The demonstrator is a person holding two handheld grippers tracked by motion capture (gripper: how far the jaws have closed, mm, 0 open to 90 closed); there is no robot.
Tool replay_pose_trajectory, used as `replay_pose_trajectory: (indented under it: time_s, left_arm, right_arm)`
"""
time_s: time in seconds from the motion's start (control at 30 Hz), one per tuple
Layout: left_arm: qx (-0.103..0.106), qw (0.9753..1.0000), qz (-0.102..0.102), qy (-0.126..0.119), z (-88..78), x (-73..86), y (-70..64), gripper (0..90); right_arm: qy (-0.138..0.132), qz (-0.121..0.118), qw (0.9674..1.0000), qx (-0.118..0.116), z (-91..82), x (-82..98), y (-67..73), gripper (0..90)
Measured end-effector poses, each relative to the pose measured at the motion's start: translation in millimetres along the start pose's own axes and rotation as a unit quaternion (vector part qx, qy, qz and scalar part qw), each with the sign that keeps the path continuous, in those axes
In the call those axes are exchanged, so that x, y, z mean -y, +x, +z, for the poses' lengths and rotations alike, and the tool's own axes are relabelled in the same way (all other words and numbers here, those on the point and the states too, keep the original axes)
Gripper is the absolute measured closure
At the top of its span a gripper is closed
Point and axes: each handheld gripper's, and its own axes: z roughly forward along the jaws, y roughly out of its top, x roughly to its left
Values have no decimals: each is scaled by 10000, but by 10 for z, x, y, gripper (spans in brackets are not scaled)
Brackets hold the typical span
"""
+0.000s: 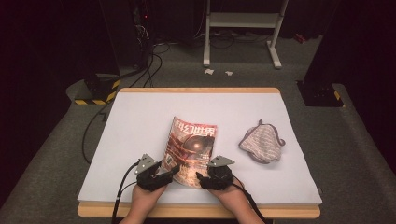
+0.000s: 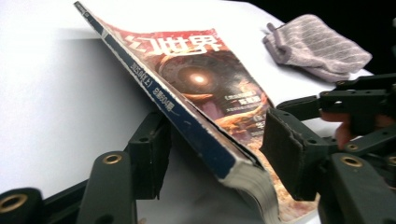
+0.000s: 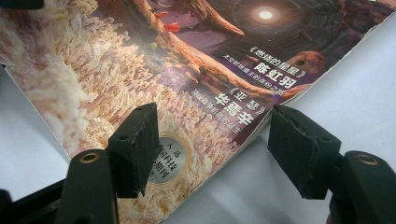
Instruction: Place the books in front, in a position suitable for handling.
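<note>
Both hands sit at the desk's (image 1: 140, 112) near edge, each holding a gripper at the magazine's (image 1: 191, 149) bottom end. Left gripper (image 1: 170, 171) straddles the spine corner, which is lifted off the desk; jaws apart, one under the spine side, one over the cover, pads not visibly pressing. Right gripper (image 1: 201, 178) is at the other bottom corner, jaws apart, one over the cover, the other beyond the page edge over the desk, no clamp. Magazine lies cover up at desk centre, slightly tilted. Grey cloth (image 1: 262, 143) lies well apart to its right.
</note>
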Motion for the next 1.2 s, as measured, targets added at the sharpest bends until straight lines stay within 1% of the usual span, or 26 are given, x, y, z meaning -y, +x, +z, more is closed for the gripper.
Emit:
replay_pose_trajectory:
  time_s: [0.07, 0.13, 0.17, 0.2, 0.23, 0.3, 0.4, 0.47, 0.53, 0.63, 0.7, 0.73, 0.77, 0.8, 0.87, 0.9, 1.0, 1.1, 1.13, 1.17, 1.2]
  left_arm:
    - [-84, 10000, 23, -35, -2, 4, 8, 482]
    - [-145, 9999, -46, -57, -2, 4, 20, 499]
    - [-199, 9998, -34, -61, 0, 6, 24, 516]
    - [-199, 9998, -34, -61, 0, 6, 24, 528]
    - [-269, 9996, -71, -64, 5, 7, 34, 535]
    - [-272, 9995, -138, -88, 5, 8, 46, 538]
    - [-334, 9993, -137, -120, 10, 12, 53, 544]
    - [-356, 9991, -186, -112, 15, 15, 69, 521]
    - [-401, 9989, -197, -108, 19, 17, 90, 521]
    - [-433, 9986, -270, -97, 26, 16, 120, 523]
    - [-467, 9985, -251, -99, 32, 13, 130, 551]
    - [-461, 9984, -319, -91, 30, 9, 154, 586]
    - [-421, 9983, -388, -82, 28, 5, 177, 616]
    - [-417, 9983, -408, -73, 28, 3, 191, 624]
    - [-472, 9980, -415, -20, 31, 1, 219, 650]
    - [-475, 9979, -439, -2, 34, -1, 236, 662]
    - [-480, 9976, -490, 25, 39, -11, 281, 693]
    - [-510, 9974, -504, 14, 36, -27, 318, 732]
    - [-510, 9974, -504, 14, 36, -27, 318, 746]
    - [-504, 9976, -466, -5, 29, -36, 345, 763]
    - [-504, 9977, -461, -26, 24, -39, 355, 775]
  right_arm:
    - [-2, 9, 10000, -11, 2, 1, 0, 336]
    - [0, 19, 10000, -41, 4, 2, -3, 335]
    - [-6, 6, 10000, -53, 6, 1, -1, 335]
    - [-5, 6, 10000, -53, 7, 1, 4, 335]
    - [-10, 1, 10000, -55, 10, 0, 10, 335]
    - [-11, -11, 10000, -56, 13, -2, 20, 335]
    - [-21, -59, 10000, -59, 14, -3, 42, 344]
    - [-43, -115, 9999, -65, 16, -2, 59, 348]
    - [-42, -135, 9999, -70, 19, -3, 79, 348]
    - [-50, -163, 9998, -139, 26, -3, 84, 348]
    - [-46, -159, 9997, -154, 26, -3, 81, 348]
    - [-45, -146, 9997, -166, 26, -2, 77, 349]
    - [-42, -139, 9997, -177, 25, -2, 72, 349]
    - [-44, -137, 9997, -193, 23, -1, 66, 354]
    - [-77, -133, 9997, -201, 9, 3, 56, 396]
    - [-111, -179, 9996, -206, 0, 6, 51, 412]
    - [-160, -168, 9996, -190, -47, 4, 14, 422]
    - [-274, -123, 9995, -79, -115, -1, -66, 428]
    - [-274, -123, 9995, -79, -115, -1, -66, 428]
    - [-324, -91, 9994, 38, -154, 1, -127, 428]
    - [-335, -98, 9994, 84, -163, 1, -147, 428]
